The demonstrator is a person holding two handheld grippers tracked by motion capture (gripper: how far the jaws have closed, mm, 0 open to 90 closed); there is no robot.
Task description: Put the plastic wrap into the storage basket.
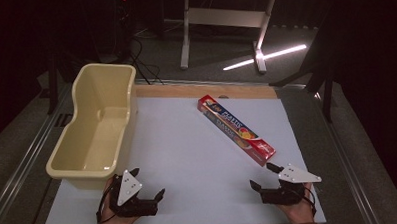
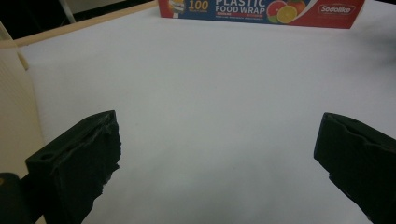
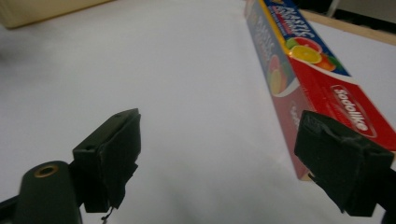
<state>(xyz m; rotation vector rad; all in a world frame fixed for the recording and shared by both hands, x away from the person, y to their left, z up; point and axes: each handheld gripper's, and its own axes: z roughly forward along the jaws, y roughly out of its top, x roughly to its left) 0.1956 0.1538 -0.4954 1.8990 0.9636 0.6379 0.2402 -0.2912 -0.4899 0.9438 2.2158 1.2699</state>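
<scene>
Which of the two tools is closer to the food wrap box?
The right tool: its upper jaw nearly reaches the box's red end. The left tool sits beside the beige tub.

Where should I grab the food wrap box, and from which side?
Probably across the food wrap box's narrow width near its closest end, coming from above with the right gripper, which is open next to that end. The box lies flat and long, running diagonally on the white sheet, so only its short sides fit between the jaws.

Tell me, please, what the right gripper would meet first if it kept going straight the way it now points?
Probably the near end of the plastic wrap box. The right gripper is open over the bare white board, and the box's red end lies just past its right-hand jaw. Depth is unclear, so it might slide along the box's side instead.
</scene>
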